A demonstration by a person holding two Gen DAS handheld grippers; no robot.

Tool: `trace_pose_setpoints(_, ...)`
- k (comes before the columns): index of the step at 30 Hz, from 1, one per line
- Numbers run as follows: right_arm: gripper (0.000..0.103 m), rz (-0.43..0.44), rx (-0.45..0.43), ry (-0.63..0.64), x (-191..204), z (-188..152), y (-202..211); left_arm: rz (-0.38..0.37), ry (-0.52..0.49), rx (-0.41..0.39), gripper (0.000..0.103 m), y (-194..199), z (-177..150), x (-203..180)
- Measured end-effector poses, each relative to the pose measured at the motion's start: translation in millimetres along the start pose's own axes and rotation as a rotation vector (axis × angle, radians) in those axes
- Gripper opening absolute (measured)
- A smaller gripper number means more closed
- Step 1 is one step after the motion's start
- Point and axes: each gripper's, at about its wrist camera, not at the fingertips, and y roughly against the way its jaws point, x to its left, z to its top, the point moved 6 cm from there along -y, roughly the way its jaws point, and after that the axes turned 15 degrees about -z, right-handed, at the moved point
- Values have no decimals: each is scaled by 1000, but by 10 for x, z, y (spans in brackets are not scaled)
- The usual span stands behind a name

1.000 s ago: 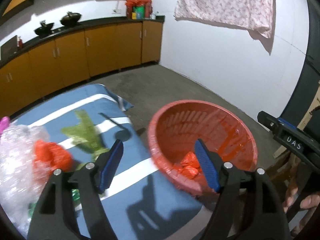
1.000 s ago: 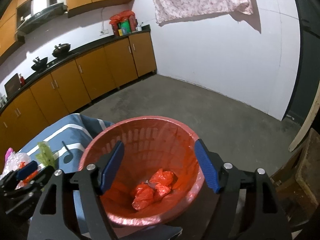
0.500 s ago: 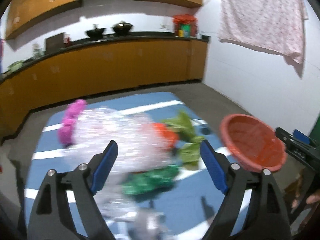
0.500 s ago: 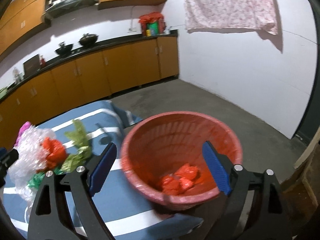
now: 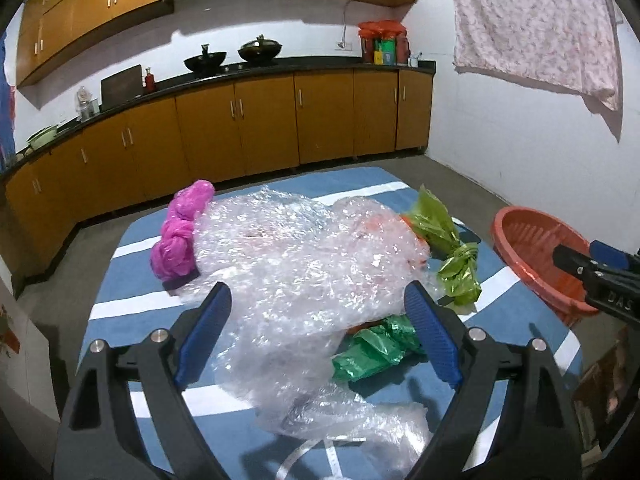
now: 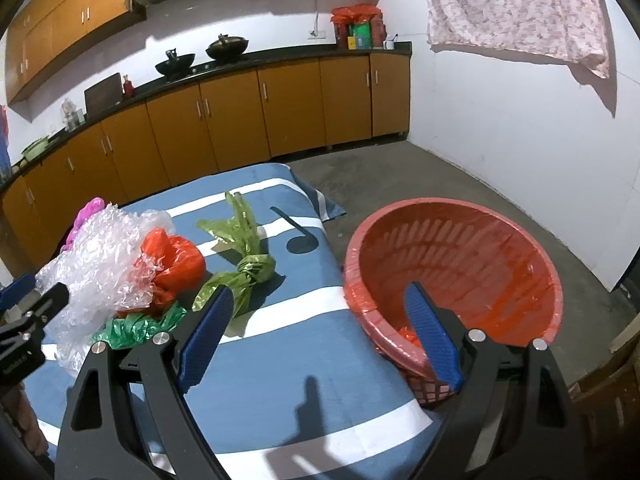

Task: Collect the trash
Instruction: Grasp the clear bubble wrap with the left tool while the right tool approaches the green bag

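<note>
A big sheet of clear bubble wrap (image 5: 304,276) lies on the blue striped table (image 5: 132,304), over an orange bag (image 6: 176,264). A pink bag (image 5: 180,232), a light green knotted bag (image 5: 456,256) and a dark green bag (image 5: 372,348) lie around it. My left gripper (image 5: 318,332) is open, its jaws either side of the bubble wrap's near part. My right gripper (image 6: 318,332) is open and empty above the table's right side, next to the red basket (image 6: 452,264), which holds orange trash (image 6: 408,334).
Orange kitchen cabinets (image 5: 240,128) with a dark counter run along the back wall, with woks (image 5: 256,50) on top. A floral cloth (image 5: 532,28) hangs on the white right wall. The basket stands at the table's right edge above grey floor (image 6: 420,176).
My left gripper swung left from the basket to face the trash pile, now over the bubble wrap. My right gripper turned left and drew back from the basket, now showing the table.
</note>
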Motion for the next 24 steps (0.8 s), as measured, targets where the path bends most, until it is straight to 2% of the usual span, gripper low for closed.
trace_pose_setpoints(2,87,4,3,2,25,-9,0,-8,25,23,85,-101,-6,49)
trace_pose_setpoints(4,87,2,3,9,50,-15,-4,-31,57,43,76,-183,-16,99)
trace_pose_setpoints(9,87,5,11,17,87,-30,-44,-57,77,71,46,-271,-84,143)
trace_pose_setpoints(14,87,12,12,25,133,-27,-55,-71,104,63,27,-244,-93,167)
trace_pose_setpoints(18,87,19,5,39,205,-4,-68,-64,110,42,22,-172,-62,183)
trace_pose_setpoints(24,85,47,23,41,370,67,-197,-39,125,-6,19,29,26,258)
